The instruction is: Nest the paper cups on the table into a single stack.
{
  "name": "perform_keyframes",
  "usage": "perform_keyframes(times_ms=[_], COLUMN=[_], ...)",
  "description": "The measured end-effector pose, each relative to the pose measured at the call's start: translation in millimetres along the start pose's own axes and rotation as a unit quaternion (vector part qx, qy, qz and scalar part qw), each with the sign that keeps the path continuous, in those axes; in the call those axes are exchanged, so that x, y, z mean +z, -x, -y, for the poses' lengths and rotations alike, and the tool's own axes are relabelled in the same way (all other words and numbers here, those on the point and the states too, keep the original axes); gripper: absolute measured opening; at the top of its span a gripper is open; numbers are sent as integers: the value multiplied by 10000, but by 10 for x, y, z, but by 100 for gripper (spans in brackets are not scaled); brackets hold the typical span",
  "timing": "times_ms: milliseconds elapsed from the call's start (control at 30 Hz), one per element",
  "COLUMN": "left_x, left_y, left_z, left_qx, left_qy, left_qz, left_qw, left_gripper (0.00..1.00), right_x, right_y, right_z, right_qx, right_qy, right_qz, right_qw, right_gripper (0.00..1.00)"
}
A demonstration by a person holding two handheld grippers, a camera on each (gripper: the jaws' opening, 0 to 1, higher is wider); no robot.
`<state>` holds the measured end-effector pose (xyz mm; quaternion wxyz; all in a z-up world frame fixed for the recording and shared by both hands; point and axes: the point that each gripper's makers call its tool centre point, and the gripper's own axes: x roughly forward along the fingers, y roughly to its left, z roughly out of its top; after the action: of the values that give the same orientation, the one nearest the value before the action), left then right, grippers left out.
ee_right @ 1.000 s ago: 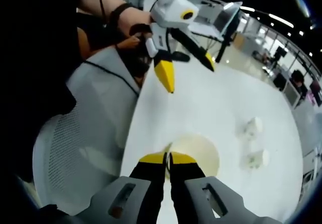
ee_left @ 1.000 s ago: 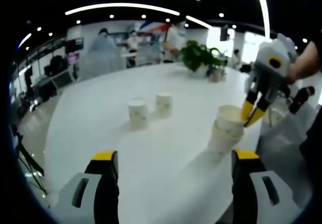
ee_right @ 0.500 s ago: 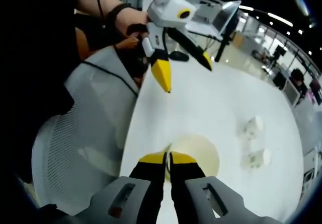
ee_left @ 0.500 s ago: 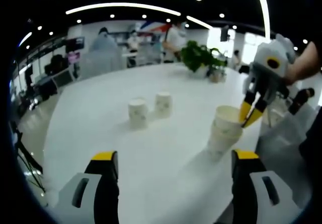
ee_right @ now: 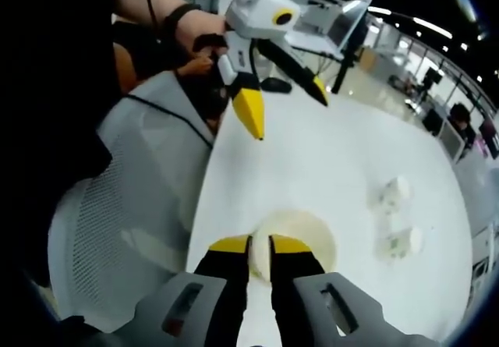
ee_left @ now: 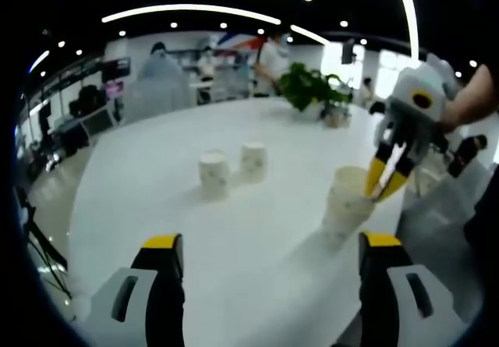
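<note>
A stack of nested white paper cups (ee_left: 345,200) stands near the table's right edge in the left gripper view. My right gripper (ee_left: 382,189) reaches down to its rim, jaws slightly apart on either side of the rim. In the right gripper view that stack (ee_right: 304,234) shows as an open mouth just past my right gripper (ee_right: 260,246), which is open with the near rim in the gap. Two single cups (ee_left: 213,175) (ee_left: 253,161) sit upside down mid-table, also visible as cups (ee_right: 394,194) (ee_right: 401,242). My left gripper (ee_left: 270,242) is wide open and holds nothing; it hovers over the table edge (ee_right: 285,111).
The round white table (ee_left: 156,199) has a potted plant (ee_left: 310,88) at its far side. A white mesh chair (ee_right: 117,207) stands against the near table edge beside the stack. People and desks are in the background.
My right gripper's jaws have parted from shut on the top cup's rim. The top cup has sunk lower into the stack. The left gripper has not moved.
</note>
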<state>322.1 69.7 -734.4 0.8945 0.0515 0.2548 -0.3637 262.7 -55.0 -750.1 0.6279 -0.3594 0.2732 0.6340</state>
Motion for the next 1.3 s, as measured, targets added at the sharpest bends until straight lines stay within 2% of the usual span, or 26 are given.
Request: perform_keyframes(times_ms=[133, 633, 767, 1000, 1133, 1300], left_x=[3, 41, 31, 33, 28, 26], left_y=[3, -20, -20, -6, -9, -19], left_z=[14, 27, 30, 12, 8, 11], left_qx=[0, -47, -46, -25, -25, -31], left_qy=[2, -8, -11, -2, -11, 2], left_qz=[-3, 32, 14, 7, -12, -10], left_qw=[10000, 10000, 10000, 10000, 10000, 10000], left_gripper=[93, 93, 93, 93, 93, 93], right_x=[9, -10, -22, 20, -3, -6], right_y=[1, 17, 12, 41, 64, 134], right_z=[-14, -16, -22, -36, -57, -11], right_qx=[-39, -63, -70, -98, -91, -183], right_qy=[-66, -203, -245, -536, -447, -492], right_qz=[6, 41, 50, 321, 286, 406], right_qw=[10000, 9998, 9997, 9980, 9986, 9978], right_gripper=[11, 12, 15, 19, 19, 22])
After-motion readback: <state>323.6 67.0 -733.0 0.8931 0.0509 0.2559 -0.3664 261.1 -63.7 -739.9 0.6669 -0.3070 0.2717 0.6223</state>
